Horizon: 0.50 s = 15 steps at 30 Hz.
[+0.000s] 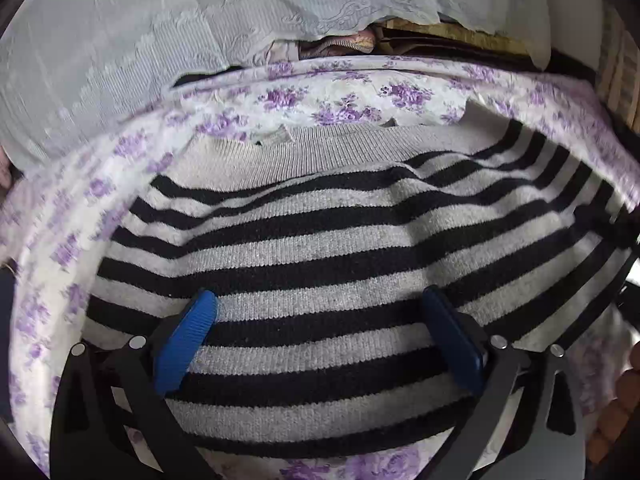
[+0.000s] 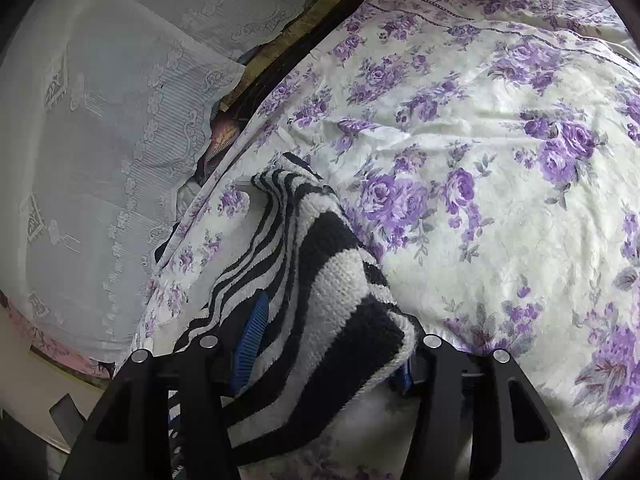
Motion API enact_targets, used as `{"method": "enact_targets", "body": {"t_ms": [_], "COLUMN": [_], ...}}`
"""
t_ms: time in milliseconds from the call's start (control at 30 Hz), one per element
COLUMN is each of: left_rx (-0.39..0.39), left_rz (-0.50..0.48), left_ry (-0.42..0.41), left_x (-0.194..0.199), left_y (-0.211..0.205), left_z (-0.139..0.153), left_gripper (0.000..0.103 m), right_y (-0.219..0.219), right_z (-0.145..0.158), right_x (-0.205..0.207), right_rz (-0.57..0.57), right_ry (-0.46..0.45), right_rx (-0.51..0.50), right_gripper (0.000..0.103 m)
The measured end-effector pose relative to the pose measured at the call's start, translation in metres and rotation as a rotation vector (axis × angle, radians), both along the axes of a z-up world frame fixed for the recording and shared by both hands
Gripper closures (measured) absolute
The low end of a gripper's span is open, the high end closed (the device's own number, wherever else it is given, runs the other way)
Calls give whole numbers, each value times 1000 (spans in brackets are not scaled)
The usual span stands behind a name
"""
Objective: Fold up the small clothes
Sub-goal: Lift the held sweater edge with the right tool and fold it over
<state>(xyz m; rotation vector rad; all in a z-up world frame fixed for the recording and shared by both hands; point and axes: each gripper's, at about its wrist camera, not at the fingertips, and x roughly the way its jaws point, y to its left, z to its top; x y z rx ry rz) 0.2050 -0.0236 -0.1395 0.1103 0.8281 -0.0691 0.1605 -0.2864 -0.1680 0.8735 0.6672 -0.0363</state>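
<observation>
A black-and-grey striped knit sweater [image 1: 320,240] lies spread flat on a bed sheet printed with purple flowers [image 1: 344,96]. Its grey ribbed band is at the far edge. My left gripper [image 1: 320,312] is open, with its blue pads [image 1: 186,340] wide apart just above the sweater's near part. In the right wrist view a bunched edge of the same sweater [image 2: 320,280] rises between the jaws of my right gripper [image 2: 324,344]. The jaws stand wide with thick cloth over them. One blue pad [image 2: 250,348] shows; the other is mostly hidden by the cloth.
A pale lace-patterned cloth [image 1: 160,40] covers something beyond the bed's far edge, also at left in the right wrist view [image 2: 100,140]. A dark gap with a wooden edge [image 2: 304,20] runs between it and the bed. Floral sheet [image 2: 500,200] stretches to the right.
</observation>
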Motion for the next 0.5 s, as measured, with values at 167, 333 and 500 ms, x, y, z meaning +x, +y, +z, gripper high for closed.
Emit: {"method": "enact_targets", "body": {"t_ms": [167,333,500], "left_rx": [-66,-81,-48], "left_rz": [-10,67,214], "left_ry": [-45,-66,-68], "left_x": [-18,-25,-32], "left_y": [17,63,145], "left_z": [13,29,31], "left_gripper": [5,5,5], "right_y": [1,-3,1], "right_z": [1,1,8], "right_x": [3,1,-1], "right_rz": [-3,-13,-8], "right_ry": [-2,-12,-24], "right_rx": [-34,-33,-63], "right_gripper": [51,67,72]}}
